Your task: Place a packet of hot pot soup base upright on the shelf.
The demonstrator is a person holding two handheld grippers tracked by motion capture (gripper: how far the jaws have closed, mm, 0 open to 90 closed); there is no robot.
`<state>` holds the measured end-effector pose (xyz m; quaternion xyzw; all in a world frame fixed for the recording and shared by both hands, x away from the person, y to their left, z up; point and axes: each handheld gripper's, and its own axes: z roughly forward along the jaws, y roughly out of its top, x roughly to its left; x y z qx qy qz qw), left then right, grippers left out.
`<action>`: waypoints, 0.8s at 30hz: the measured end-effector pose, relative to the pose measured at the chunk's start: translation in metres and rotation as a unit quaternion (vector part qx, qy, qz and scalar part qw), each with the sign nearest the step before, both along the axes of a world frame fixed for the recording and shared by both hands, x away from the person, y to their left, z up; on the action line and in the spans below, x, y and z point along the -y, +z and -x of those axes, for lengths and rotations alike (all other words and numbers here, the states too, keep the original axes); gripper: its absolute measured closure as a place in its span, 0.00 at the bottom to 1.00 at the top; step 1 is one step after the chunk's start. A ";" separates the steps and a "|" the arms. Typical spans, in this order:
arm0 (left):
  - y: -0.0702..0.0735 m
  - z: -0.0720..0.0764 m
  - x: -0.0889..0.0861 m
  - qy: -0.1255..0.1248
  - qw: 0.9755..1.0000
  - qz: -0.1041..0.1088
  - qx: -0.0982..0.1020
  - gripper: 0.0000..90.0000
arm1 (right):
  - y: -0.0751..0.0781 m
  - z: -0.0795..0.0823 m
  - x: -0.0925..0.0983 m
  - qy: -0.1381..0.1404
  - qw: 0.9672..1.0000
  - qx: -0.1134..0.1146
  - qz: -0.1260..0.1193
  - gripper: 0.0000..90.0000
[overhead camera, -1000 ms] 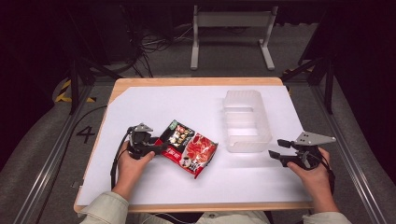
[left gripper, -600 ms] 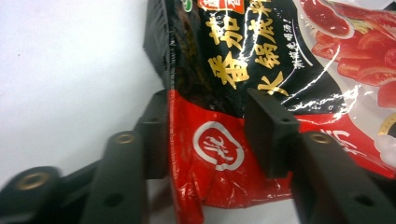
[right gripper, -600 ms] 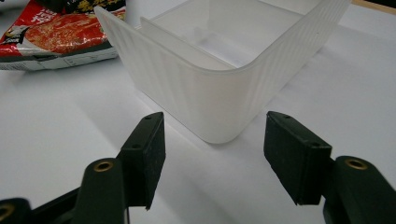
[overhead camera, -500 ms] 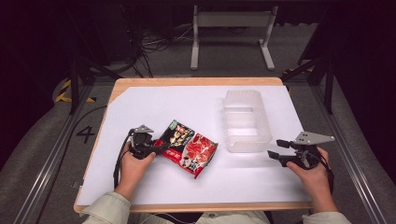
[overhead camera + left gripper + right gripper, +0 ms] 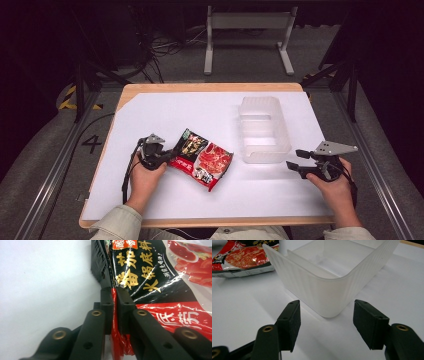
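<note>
A glossy red and black crinkled food packet [image 5: 201,158] lies flat on the white table [image 5: 165,115], left of centre. My left gripper [image 5: 113,298] pinches its left edge. My right gripper [image 5: 325,323] gapes apart near a frosted, ribbed plastic bin [image 5: 262,131].

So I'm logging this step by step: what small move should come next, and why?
Probably lift the sauce packet off the white table toward the clear bin: the left gripper is clamped on its edge, the bin looks empty, and the right gripper waits open.
</note>
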<state>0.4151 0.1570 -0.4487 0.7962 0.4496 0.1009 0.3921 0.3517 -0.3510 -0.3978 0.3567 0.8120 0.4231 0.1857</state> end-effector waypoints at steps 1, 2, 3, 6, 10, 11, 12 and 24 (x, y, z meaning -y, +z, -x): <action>0.000 0.000 0.001 0.001 1.000 -0.002 0.004 0.97 | 0.000 0.000 0.000 0.000 1.000 0.000 0.000 0.43; 0.000 0.000 0.001 0.001 1.000 -0.002 0.004 0.97 | 0.000 0.000 0.000 0.000 1.000 0.000 0.000 0.43; 0.001 0.001 0.000 0.000 1.000 0.000 0.005 0.97 | 0.000 0.000 0.000 -0.001 1.000 0.000 0.001 0.43; 0.001 0.001 -0.001 0.003 1.000 0.008 0.001 0.97 | 0.000 0.000 0.001 -0.001 1.000 0.001 0.001 0.43; 0.007 0.002 -0.003 0.005 1.000 0.019 0.002 0.98 | 0.001 0.001 0.002 -0.001 1.000 0.003 0.000 0.44; 0.009 0.003 -0.003 0.007 1.000 0.022 0.004 0.98 | 0.001 0.001 0.002 -0.001 1.000 0.004 0.000 0.44; 0.014 0.005 -0.003 0.006 1.000 0.025 0.012 0.98 | 0.001 0.001 0.002 -0.001 1.000 0.004 0.000 0.44; 0.050 0.027 0.005 -0.006 0.996 0.023 0.084 0.98 | 0.001 0.004 0.002 0.001 1.000 0.006 0.005 0.44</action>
